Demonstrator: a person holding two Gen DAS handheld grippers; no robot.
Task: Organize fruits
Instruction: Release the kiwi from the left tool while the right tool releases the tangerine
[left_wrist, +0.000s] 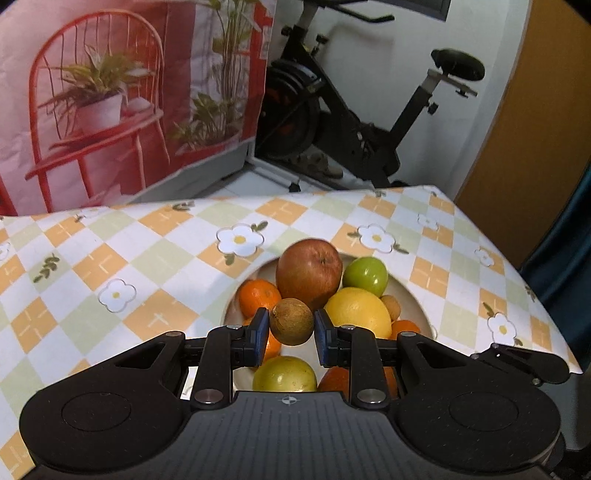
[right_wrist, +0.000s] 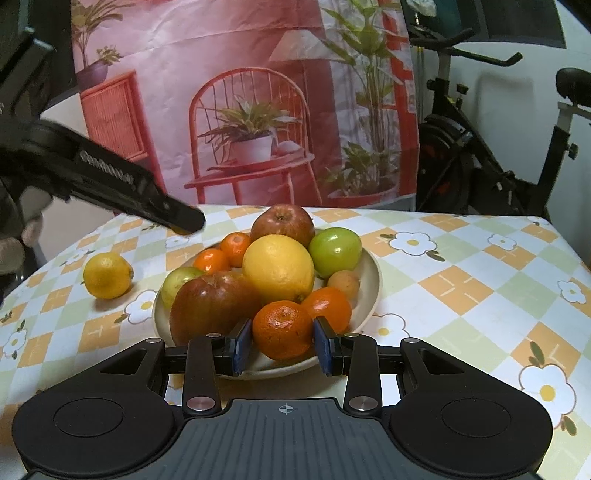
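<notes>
My left gripper (left_wrist: 291, 326) is shut on a small brown round fruit (left_wrist: 291, 321), held above a cream plate (left_wrist: 415, 301) piled with fruit. On the plate lie a red apple (left_wrist: 309, 273), a green apple (left_wrist: 365, 276), a big yellow citrus (left_wrist: 357, 312) and several mandarins. My right gripper (right_wrist: 282, 341) is shut on an orange mandarin (right_wrist: 282, 329) at the plate's (right_wrist: 373, 280) near rim. Behind the mandarin are a second red apple (right_wrist: 212, 304) and the yellow citrus (right_wrist: 279, 267). The left gripper (right_wrist: 177, 218) reaches in, blurred, from the upper left; what it holds is hidden there.
A lemon (right_wrist: 107, 275) lies alone on the checked flowered tablecloth (right_wrist: 461, 288), left of the plate. A printed backdrop (right_wrist: 258, 110) hangs behind the table, and an exercise bike (left_wrist: 354, 122) stands beyond the far right corner. A hand (right_wrist: 22, 229) shows at the left edge.
</notes>
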